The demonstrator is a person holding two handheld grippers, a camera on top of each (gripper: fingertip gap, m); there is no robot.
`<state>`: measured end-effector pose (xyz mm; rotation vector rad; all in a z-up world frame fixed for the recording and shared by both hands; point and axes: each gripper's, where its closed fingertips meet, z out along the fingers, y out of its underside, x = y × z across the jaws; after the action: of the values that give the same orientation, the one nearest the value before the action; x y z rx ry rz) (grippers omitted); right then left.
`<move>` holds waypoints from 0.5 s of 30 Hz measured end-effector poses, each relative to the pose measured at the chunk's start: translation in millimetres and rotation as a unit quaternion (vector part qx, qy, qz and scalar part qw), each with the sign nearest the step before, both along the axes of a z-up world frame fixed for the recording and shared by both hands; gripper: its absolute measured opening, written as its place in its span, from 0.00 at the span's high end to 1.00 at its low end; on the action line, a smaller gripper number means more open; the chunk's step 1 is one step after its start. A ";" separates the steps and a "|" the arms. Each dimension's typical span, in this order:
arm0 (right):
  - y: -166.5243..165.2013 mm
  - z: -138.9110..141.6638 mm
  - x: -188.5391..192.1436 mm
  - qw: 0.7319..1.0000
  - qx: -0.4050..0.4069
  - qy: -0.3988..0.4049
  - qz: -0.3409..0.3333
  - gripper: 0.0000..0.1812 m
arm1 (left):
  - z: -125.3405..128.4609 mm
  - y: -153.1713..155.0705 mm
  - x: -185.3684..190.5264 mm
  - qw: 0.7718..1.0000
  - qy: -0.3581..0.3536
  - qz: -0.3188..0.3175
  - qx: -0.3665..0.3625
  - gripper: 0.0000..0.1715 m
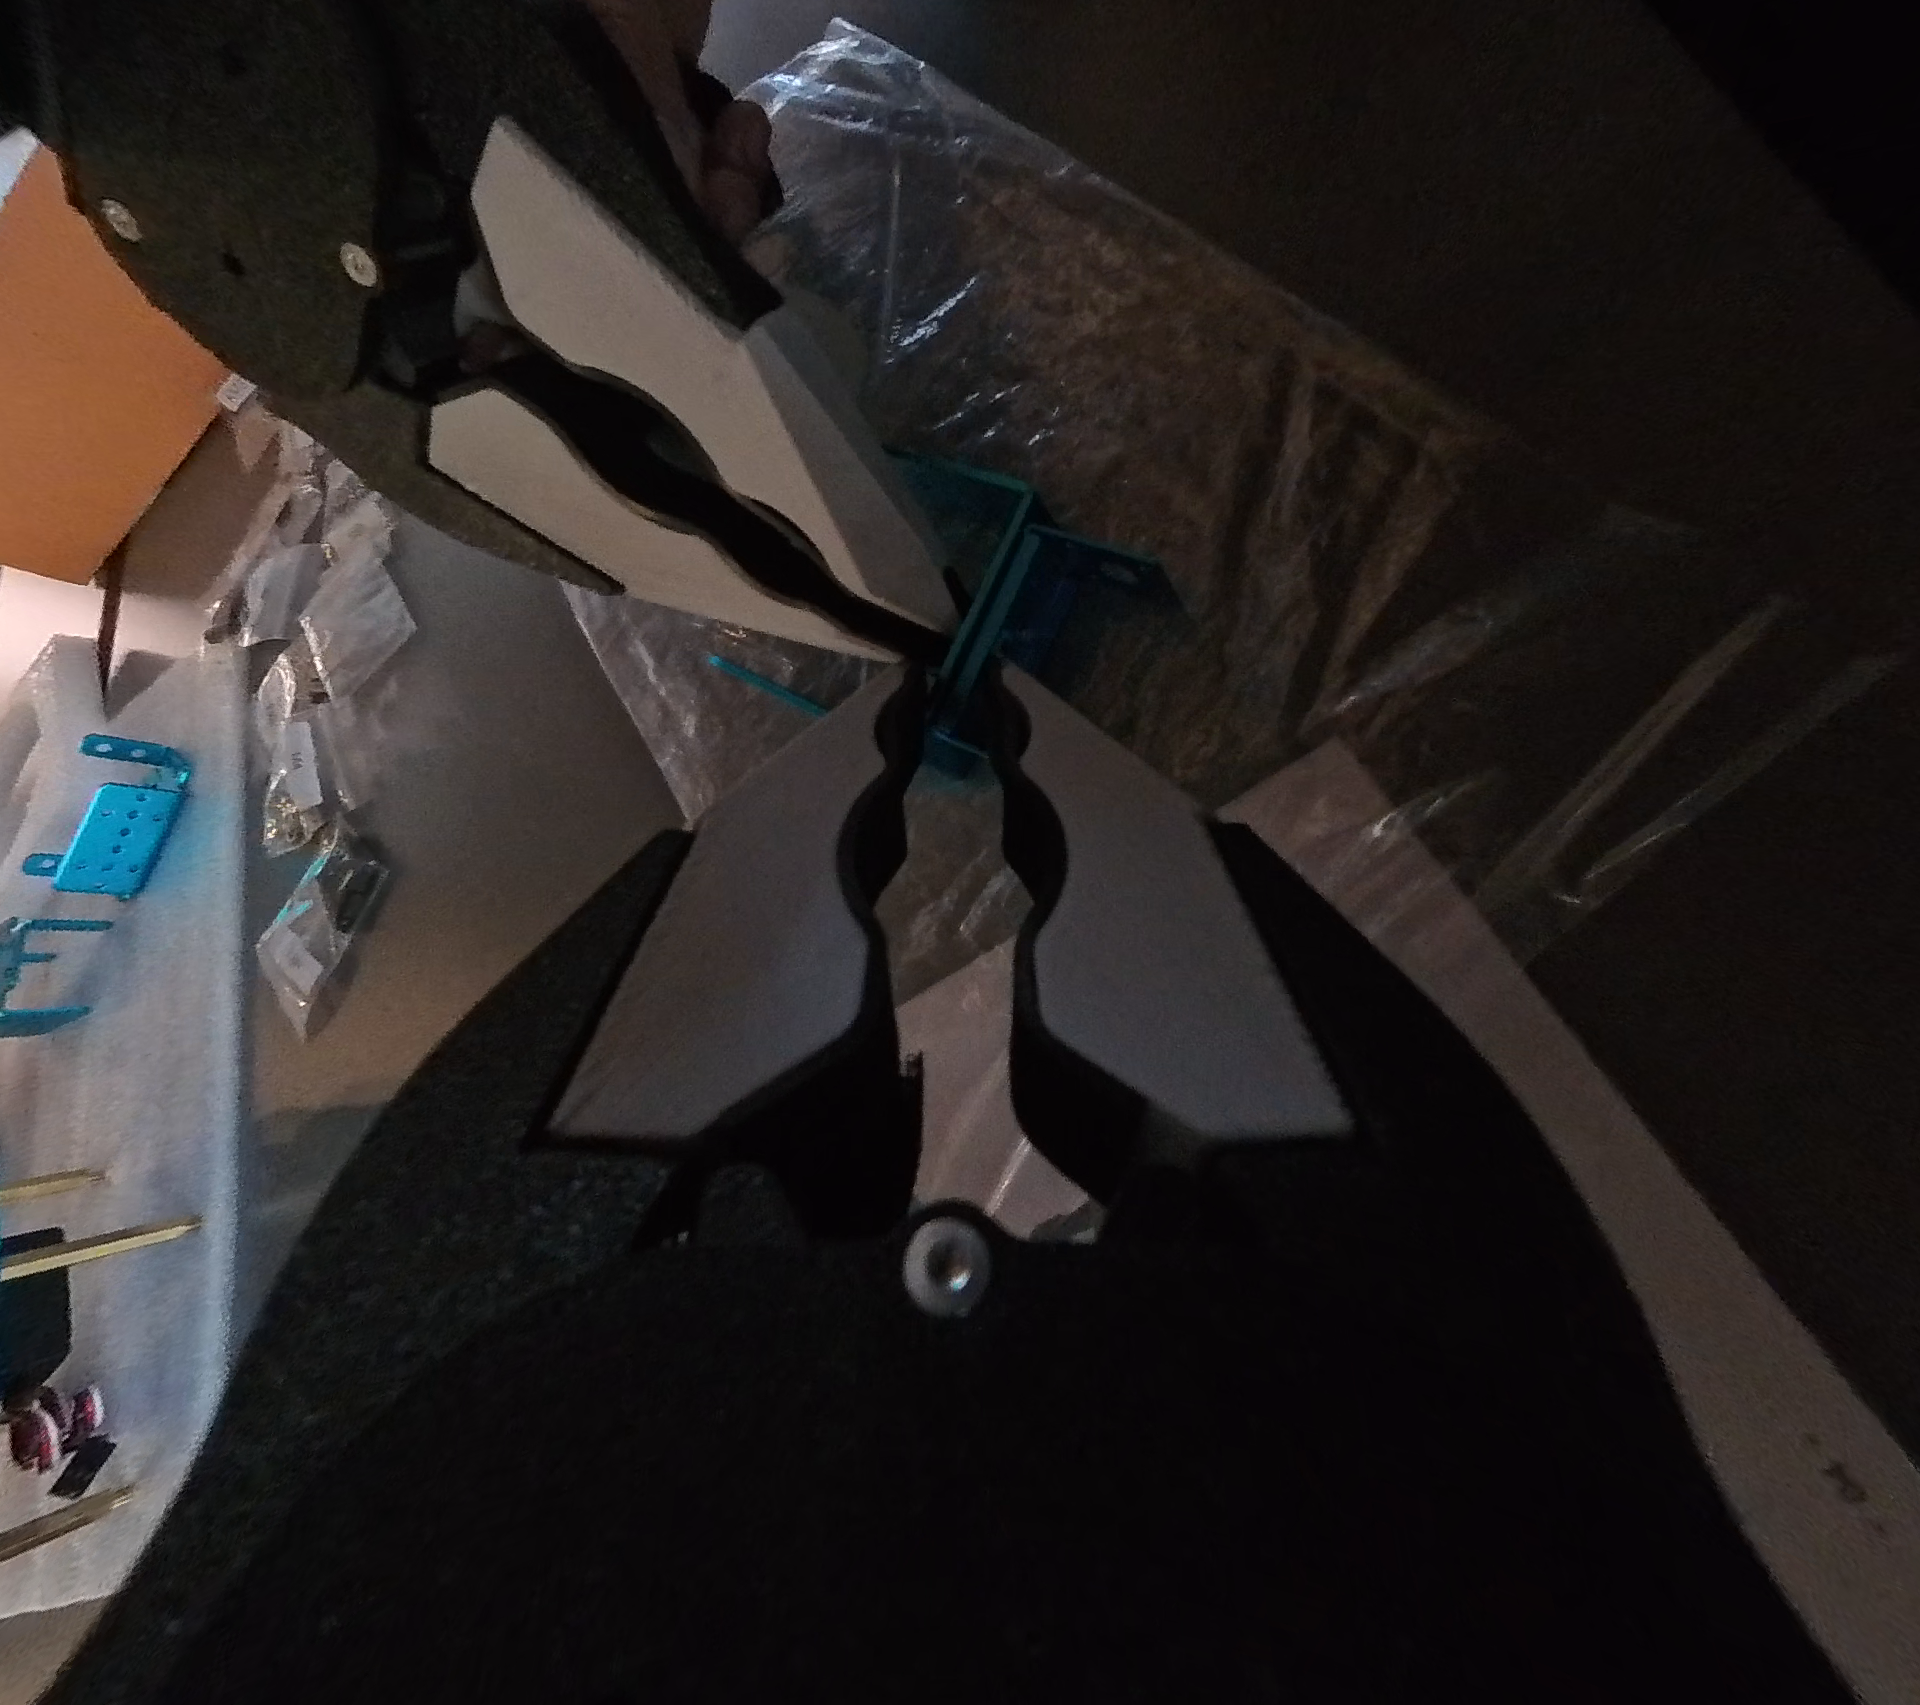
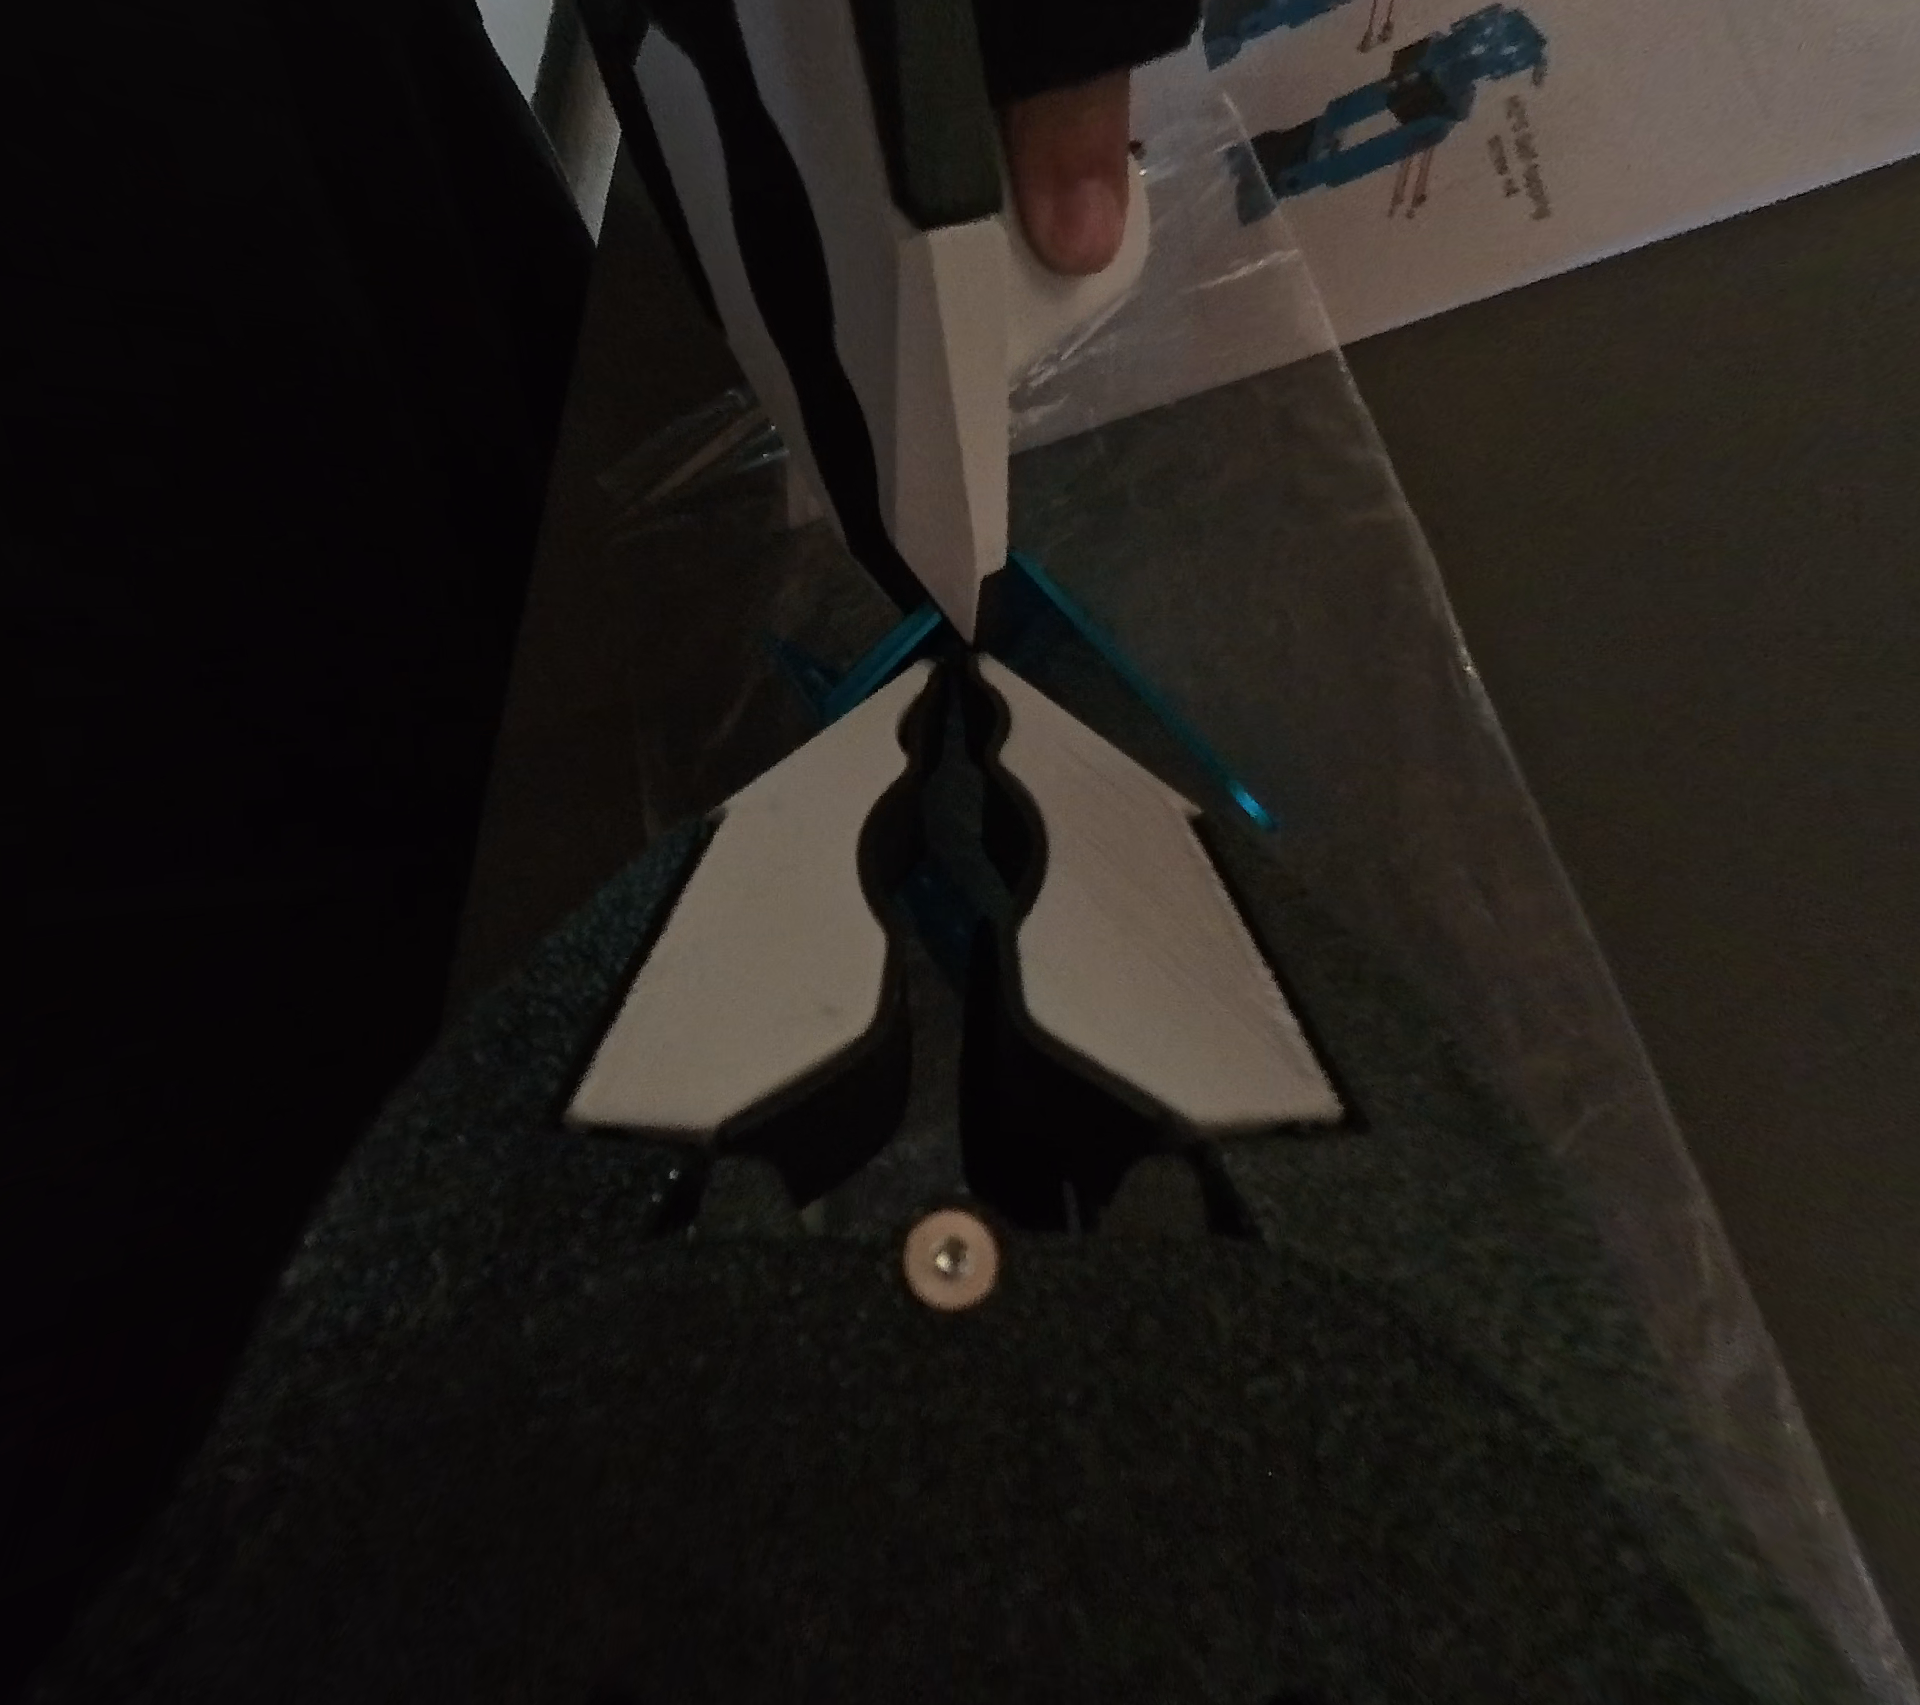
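Left tongs (image 1: 951, 699), centre frame, closed on teal metal bracket (image 1: 1023, 575) in clear plastic bag (image 1: 1091, 367); right tongs (image 1: 914, 627) pinch it from upper left. Keep grips steady, opposed. Far left: loose teal parts (image 1: 120, 834) on counter (image 1: 499, 616).

Left gripper (image 1: 951, 699) fingers nearly closed; right gripper (image 2: 961, 668) likewise, tips meeting left's; bare fingertip (image 2: 1070, 211) pressed on left gripper.

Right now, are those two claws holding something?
Yes. Both the left gripper and right gripper pinch one blue metal bracket at its edges, tips almost meeting.
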<state>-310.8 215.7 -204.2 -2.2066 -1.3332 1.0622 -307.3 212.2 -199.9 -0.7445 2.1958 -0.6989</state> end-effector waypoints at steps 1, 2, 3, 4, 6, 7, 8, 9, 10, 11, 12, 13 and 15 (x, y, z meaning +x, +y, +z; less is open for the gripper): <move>0.0 0.0 0.1 1.000 0.002 -0.002 0.001 0.99 | 0.0 -0.1 0.0 1.000 0.000 0.000 0.000 0.94; -0.1 0.0 0.0 1.000 0.000 -0.003 0.001 0.99 | 0.0 -0.1 0.1 1.000 0.000 0.000 -0.001 0.94; -0.2 0.0 -0.1 1.000 -0.004 -0.003 0.000 0.99 | -0.1 -0.1 0.1 1.000 0.000 0.000 -0.001 0.94; -0.2 -0.1 -0.1 1.000 -0.006 -0.003 -0.001 0.99 | -0.1 -0.1 0.1 1.000 0.000 0.000 -0.002 0.94; -0.6 0.0 0.1 1.000 -0.009 -0.005 -0.003 0.99 | -0.1 -0.3 0.3 1.000 0.000 0.001 -0.002 0.94; -0.7 -0.1 0.2 1.000 -0.008 -0.008 -0.003 0.99 | -0.1 -0.5 0.4 1.000 0.000 0.001 -0.002 0.94; -0.8 0.0 0.2 1.000 -0.004 -0.012 -0.003 0.99 | -0.1 -0.5 0.6 1.000 -0.001 0.001 -0.001 0.94; -0.9 0.0 0.4 1.000 0.001 -0.018 -0.002 0.99 | -0.2 -0.6 0.6 1.000 -0.001 0.001 -0.001 0.94; -0.9 0.0 0.7 1.000 0.010 -0.025 -0.001 0.99 | -0.1 -0.6 0.7 1.000 -0.001 0.001 0.000 0.94; -1.2 0.2 0.9 0.999 0.018 -0.031 0.001 0.99 | -0.2 -0.7 0.8 1.000 -0.002 0.001 0.002 0.94; -1.7 0.3 1.0 0.999 0.022 -0.035 0.003 0.99 | -0.2 -1.0 0.9 1.000 -0.002 0.001 0.004 0.94; -2.4 0.3 1.2 0.999 0.021 -0.037 0.004 0.99 | -0.3 -1.4 1.0 1.000 -0.003 0.000 0.005 0.94; -3.9 1.6 1.5 1.000 0.007 -0.029 0.006 0.99 | -0.2 -2.3 1.2 1.000 -0.005 -0.001 0.008 0.95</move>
<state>-309.3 211.8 -202.6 -2.2384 -1.3756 0.9975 -306.0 209.9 -200.1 -0.7305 2.1912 -0.6846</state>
